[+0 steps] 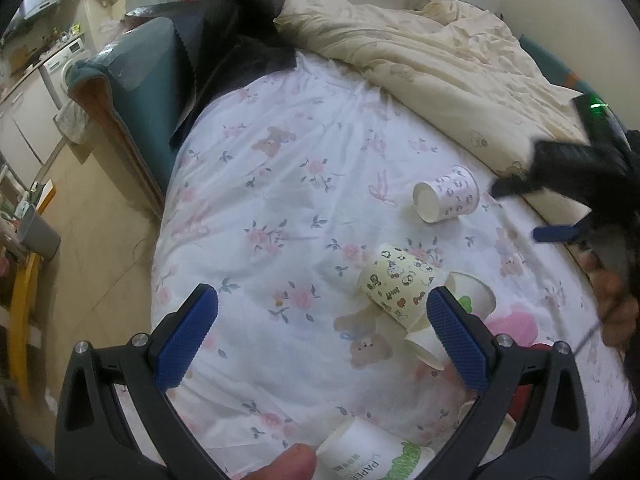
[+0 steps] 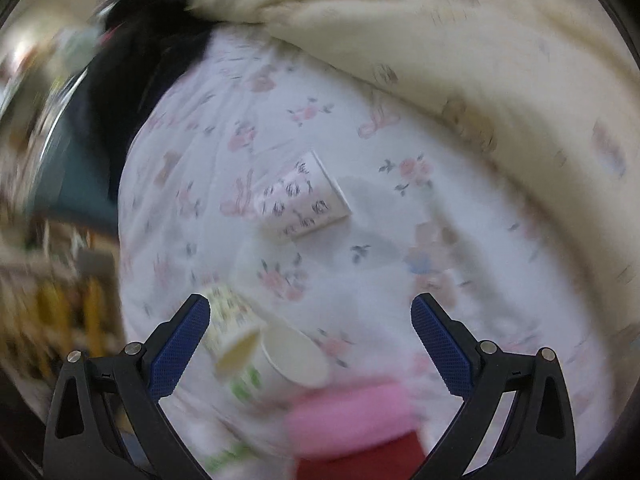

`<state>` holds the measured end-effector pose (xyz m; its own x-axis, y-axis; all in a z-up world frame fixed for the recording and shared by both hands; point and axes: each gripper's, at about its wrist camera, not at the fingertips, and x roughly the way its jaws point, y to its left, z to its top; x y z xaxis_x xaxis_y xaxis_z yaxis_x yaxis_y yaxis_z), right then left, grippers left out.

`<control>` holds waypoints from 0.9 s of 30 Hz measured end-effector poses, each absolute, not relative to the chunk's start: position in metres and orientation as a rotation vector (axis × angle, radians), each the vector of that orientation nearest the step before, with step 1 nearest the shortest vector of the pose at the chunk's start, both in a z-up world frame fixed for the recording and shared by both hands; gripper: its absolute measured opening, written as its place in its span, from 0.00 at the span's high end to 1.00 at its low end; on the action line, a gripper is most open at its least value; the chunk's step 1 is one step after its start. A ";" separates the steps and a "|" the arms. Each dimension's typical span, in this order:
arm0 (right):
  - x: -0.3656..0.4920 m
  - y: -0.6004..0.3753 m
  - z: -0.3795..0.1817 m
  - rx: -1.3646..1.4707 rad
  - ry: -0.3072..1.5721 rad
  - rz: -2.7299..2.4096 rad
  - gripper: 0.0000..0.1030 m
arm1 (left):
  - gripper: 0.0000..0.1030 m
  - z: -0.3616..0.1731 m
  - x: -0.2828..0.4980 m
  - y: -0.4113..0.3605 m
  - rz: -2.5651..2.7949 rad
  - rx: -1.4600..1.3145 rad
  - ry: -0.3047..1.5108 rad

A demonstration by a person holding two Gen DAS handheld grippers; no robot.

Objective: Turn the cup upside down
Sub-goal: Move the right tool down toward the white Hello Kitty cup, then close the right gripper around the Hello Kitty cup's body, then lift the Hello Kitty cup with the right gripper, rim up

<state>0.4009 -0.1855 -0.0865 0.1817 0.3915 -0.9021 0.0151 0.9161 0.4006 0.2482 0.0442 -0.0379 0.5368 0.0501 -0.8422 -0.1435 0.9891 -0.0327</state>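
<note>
Pink-patterned paper cup (image 1: 448, 194) lying on its side on floral bedsheet (image 1: 280, 184), beyond yellow cartoon cup (image 1: 400, 280), well apart from it. Long axis running flat along sheet; in left wrist view mouth facing left, base toward cream duvet (image 1: 440, 64). Judged light, thin-walled, easily crushed; mid-wall best pinched gently. Left gripper (image 1: 322, 328) being held spread, empty. Right gripper (image 2: 310, 332) likewise spread, nothing held.

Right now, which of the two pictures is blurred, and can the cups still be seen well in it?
Left wrist view: sharp, only fisheye bending at the edges; the white cup and the yellow cup show clear prints. Right wrist view: smeared by motion, worst at the edges; the white cup is still readable, the yellow cup is vague.
</note>
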 end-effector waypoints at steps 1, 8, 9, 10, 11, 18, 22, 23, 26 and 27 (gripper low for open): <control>0.407 -0.186 -0.095 0.431 1.408 0.252 0.00 | 0.00 -0.039 0.248 0.045 0.115 -0.110 1.003; 0.420 -0.189 -0.164 1.000 1.438 0.083 0.11 | 0.00 -0.039 0.249 0.055 0.121 -0.123 1.005; 0.422 -0.185 -0.170 1.022 1.435 0.072 0.12 | 0.00 -0.039 0.250 0.057 0.129 -0.120 1.002; 0.424 -0.183 -0.172 1.029 1.426 0.072 0.12 | 0.00 -0.040 0.250 0.059 0.138 -0.118 1.001; 0.426 -0.181 -0.175 1.034 1.408 0.068 0.13 | 0.00 -0.041 0.250 0.062 0.148 -0.121 1.002; 0.441 -0.179 -0.194 1.091 1.366 0.018 0.21 | 0.00 -0.047 0.251 0.068 0.171 -0.133 1.019; 0.442 -0.182 -0.196 1.070 1.335 0.045 0.39 | 0.00 -0.047 0.250 0.064 0.160 -0.122 1.019; 0.442 -0.183 -0.194 1.056 1.330 0.051 0.39 | 0.00 -0.047 0.250 0.063 0.158 -0.121 1.019; 0.437 -0.182 -0.181 1.029 1.304 0.107 0.40 | 0.00 -0.046 0.250 0.062 0.155 -0.125 1.020; 0.434 -0.181 -0.177 1.018 1.303 0.126 0.40 | 0.00 -0.046 0.250 0.062 0.155 -0.125 1.018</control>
<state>0.4337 -0.1814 -0.1767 0.3223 0.6004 -0.7318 0.4487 0.5839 0.6766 0.2501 0.0619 -0.0459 0.5161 0.0704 -0.8536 -0.1868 0.9819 -0.0320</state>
